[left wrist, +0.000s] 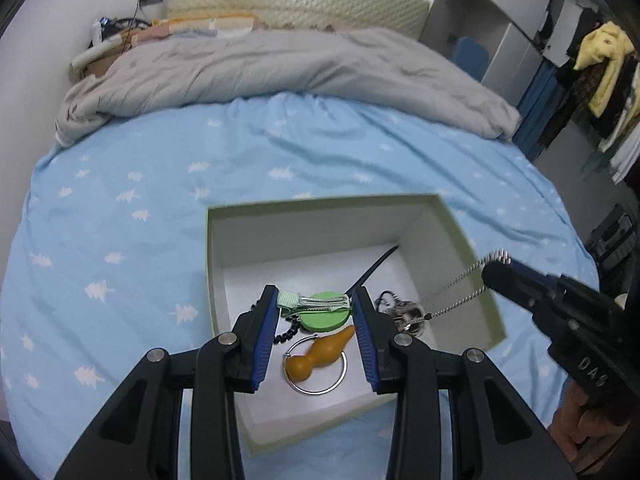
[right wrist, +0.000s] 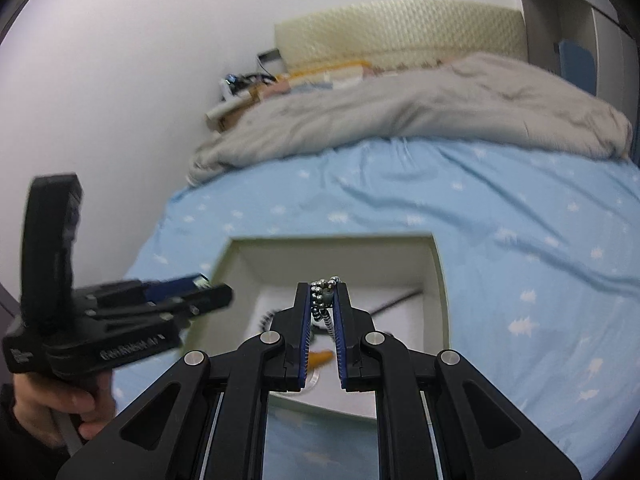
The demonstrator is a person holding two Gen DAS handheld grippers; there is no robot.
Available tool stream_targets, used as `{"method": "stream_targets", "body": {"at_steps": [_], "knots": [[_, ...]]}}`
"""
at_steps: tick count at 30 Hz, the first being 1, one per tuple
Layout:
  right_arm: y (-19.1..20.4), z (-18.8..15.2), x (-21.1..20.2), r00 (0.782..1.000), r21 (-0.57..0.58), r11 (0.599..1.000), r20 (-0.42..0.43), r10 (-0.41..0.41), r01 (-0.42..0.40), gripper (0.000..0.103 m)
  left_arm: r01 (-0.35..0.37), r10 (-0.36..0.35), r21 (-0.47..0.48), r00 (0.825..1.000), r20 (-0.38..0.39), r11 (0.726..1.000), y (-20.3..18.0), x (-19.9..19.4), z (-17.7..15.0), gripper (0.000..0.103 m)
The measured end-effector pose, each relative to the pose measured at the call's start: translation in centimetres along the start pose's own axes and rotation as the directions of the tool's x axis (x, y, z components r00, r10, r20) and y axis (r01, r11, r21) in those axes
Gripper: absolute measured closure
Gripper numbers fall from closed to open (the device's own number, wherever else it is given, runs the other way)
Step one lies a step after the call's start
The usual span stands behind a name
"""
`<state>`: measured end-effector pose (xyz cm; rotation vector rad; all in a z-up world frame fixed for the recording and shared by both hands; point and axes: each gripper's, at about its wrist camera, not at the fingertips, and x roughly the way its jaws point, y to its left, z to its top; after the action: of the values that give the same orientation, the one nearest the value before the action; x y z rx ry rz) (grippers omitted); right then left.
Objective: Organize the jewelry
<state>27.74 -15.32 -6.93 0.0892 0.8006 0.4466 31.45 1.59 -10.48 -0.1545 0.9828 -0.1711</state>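
Silver bead chain (right wrist: pixel 325 296) pinched in right tongs (right wrist: pixel 322 300), dangling over box (left wrist: pixel 320 204) mid-frame. Left tongs (left wrist: pixel 314 300) spread, gripping nothing. Next: lower, release chain inside.

Right gripper (right wrist: pixel 325 294) clamped on bead chain above open box

Jaws nearly together, blue pads (right wrist: pixel 306 320) pinching a silver bead chain (right wrist: pixel 322 296); chain bunches at the fingertips and trails down between the pads. Below: open box (right wrist: pixel 438 280), pale green rim, white inside, resting on a light blue bedsheet (right wrist: pixel 520 240) with white tree print. Inside the box: thin black cord (right wrist: pixel 394 300) near far right corner, orange piece (right wrist: pixel 320 358) partly hidden behind the left pad. Left gripper (right wrist: pixel 212 294) at frame left, blurred, tips over the box's left rim, held by a hand (right wrist: pixel 60 408); jaw state unclear. Grey duvet (right wrist: pixel 400 108) heaped at the head of the bed, cream quilted headboard (right wrist: pixel 400 28) behind
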Motion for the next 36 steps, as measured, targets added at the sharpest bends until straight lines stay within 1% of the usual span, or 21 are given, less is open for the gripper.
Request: {"method": "stream_targets", "body": {"at_steps": [2, 6, 10, 12, 13, 14, 16, 18, 19, 20, 21, 22, 25, 28, 31, 33, 35, 36], "knots": [[-1.0, -0.9, 1.2, 1.0, 0.014, 1.0, -0.029, -0.009, 0.009, 0.093, 0.015, -0.015, -0.015, 1.0, -0.023, 1.0, 0.3, 1.3, -0.4, 0.066], [-2.6, -2.4, 2.9, 0.997, 0.049, 0.999, -0.076, -0.011, 0.015, 0.093, 0.007, -0.007, -0.009, 0.999, -0.049, 1.0, 0.2, 2.6, -1.1, 0.065], [-3.2, -2.5, 3.2, 0.996, 0.062, 0.998, -0.088, -0.008, 0.013, 0.092, 0.004, -0.004, -0.001, 0.999, -0.047, 1.0, -0.3, 2.6, -0.8, 0.065], [-3.3, -2.1, 2.7, 0.997, 0.055, 0.998, -0.08, -0.012, 0.017, 0.09, -0.003, 0.004, 0.005, 0.999, -0.05, 1.0, -0.6, 2.4, -0.5, 0.065], [-3.3, -1.9, 2.4, 0.997, 0.053, 0.999, -0.074, -0.01, 0.014, 0.085, -0.001, 0.001, 0.004, 0.999, -0.047, 1.0, -0.7, 2.2, -0.3, 0.065], [-3.3, -1.6, 1.9, 0.998, 0.049, 0.999, -0.063, -0.009, 0.012, 0.078, 0.005, -0.005, 0.001, 0.999, -0.043, 1.0, -0.7, 1.8, -0.1, 0.065], [-3.3, -0.9, 1.1, 0.999, 0.046, 0.999, -0.044, -0.001, 0.003, 0.074, 0.018, -0.018, -0.012, 0.999, -0.045, 1.0, -0.8, 1.2, 0.4, 0.064], [-3.4, -0.1, 0.1, 1.0, 0.046, 0.999, -0.025, 0.007, -0.005, 0.068, 0.011, -0.012, -0.017, 0.999, -0.034, 1.0, -0.8, 0.4, 0.8, 0.054], [-3.3, 0.2, -0.5, 1.0, 0.043, 0.999, -0.012, 0.008, -0.008, 0.06, 0.0, 0.0, -0.01, 1.0, -0.019, 1.0, -0.9, -0.2, 1.0, 0.045], [-3.2, 0.6, -1.1, 1.0, 0.038, 0.999, 0.003, 0.007, -0.008, 0.049, -0.014, 0.014, -0.003, 1.0, 0.004, 1.0, -1.1, -1.1, 1.2, 0.037], [-3.1, 0.9, -1.6, 1.0, 0.035, 0.999, 0.015, 0.005, -0.005, 0.044, -0.019, 0.019, 0.002, 1.0, 0.017, 1.0, -1.2, -1.8, 1.4, 0.034], [-3.0, 1.3, -2.3, 0.999, 0.032, 0.999, 0.033, 0.002, -0.003, 0.036, -0.022, 0.022, 0.008, 0.999, 0.029, 1.0, -1.3, -2.5, 1.6, 0.031], [-2.8, 2.4, -4.5, 0.998, 0.035, 0.999, 0.069, 0.007, -0.01, 0.03, -0.037, 0.035, 0.021, 0.998, 0.061, 0.999, -1.6, -4.7, 2.1, 0.029], [-2.4, 3.3, -6.5, 0.994, 0.022, 1.0, 0.105, 0.001, -0.004, 0.027, -0.06, 0.057, 0.026, 0.993, 0.106, 0.998, -1.8, -7.4, 2.4, 0.02], [-1.8, 4.0, -8.9, 0.989, 0.002, 1.0, 0.145, 0.003, -0.003, 0.021, -0.067, 0.061, 0.043, 0.988, 0.144, 0.997, -2.3, -10.1, 2.5, 0.02], [-1.2, 4.3, -10.7, 0.984, -0.013, 1.0, 0.178, 0.0, 0.002, 0.012, -0.077, 0.066, 0.052, 0.982, 0.175, 0.996, -2.8, -11.9, 2.4, 0.02], [-0.7, 4.3, -12.2, 0.978, -0.026, 1.0, 0.208, 0.0, 0.005, 0.0, -0.092, 0.078, 0.062, 0.975, 0.207, 0.994, -3.5, -13.8, 2.1, 0.019], [-0.3, 4.3, -13.2, 0.974, -0.035, 0.999, 0.227, 0.002, 0.006, 0.0, -0.1, 0.083, 0.067, 0.973, 0.217, 0.993, -3.8, -14.4, 1.9, 0.019]]}}
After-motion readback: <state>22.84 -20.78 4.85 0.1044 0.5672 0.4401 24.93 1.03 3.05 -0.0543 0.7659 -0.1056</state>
